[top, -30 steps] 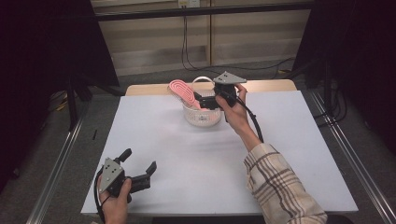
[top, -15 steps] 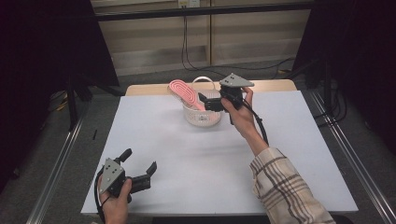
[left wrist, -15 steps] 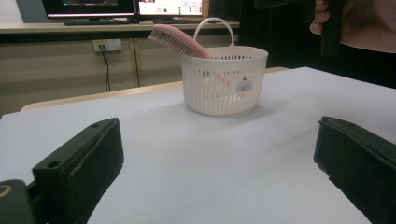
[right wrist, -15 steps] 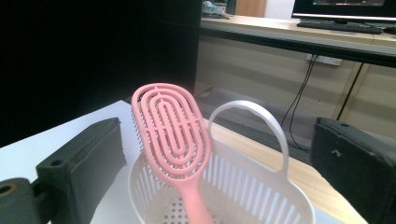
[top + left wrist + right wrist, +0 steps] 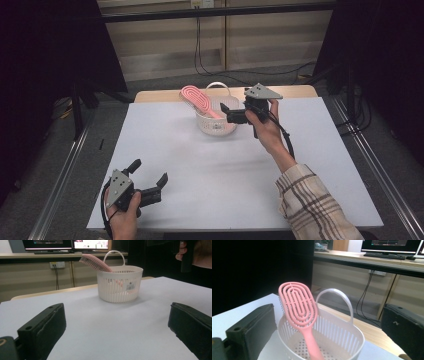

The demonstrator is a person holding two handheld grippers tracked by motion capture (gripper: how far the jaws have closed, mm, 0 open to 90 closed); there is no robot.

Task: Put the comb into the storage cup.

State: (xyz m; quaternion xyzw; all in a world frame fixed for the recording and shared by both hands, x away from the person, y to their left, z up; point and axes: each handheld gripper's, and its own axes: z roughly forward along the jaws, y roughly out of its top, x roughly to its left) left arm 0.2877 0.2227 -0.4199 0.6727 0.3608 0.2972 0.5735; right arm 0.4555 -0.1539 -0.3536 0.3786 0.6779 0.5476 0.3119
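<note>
A pink hairbrush [image 5: 195, 99] [image 5: 299, 307] stands in a small white slotted basket [image 5: 216, 120] [image 5: 120, 286] [image 5: 342, 340] at the far middle of the table, handle down and head leaning over the left rim. My right gripper [image 5: 224, 112] hovers just right of the basket, open, with nothing between its jaws. My left gripper [image 5: 148, 176] rests open near the front left edge of the table, holding nothing, with the basket well beyond it.
The white tabletop [image 5: 225, 170] sits on a wooden table edge [image 5: 295, 92] at the back. Metal rails [image 5: 60, 175] run along both sides. A desk with monitors [image 5: 67, 245] and hanging cables [image 5: 200, 45] stands behind.
My right gripper has drawn back to the right, away from the basket, leaving the hairbrush standing in it. The left gripper has stayed put.
</note>
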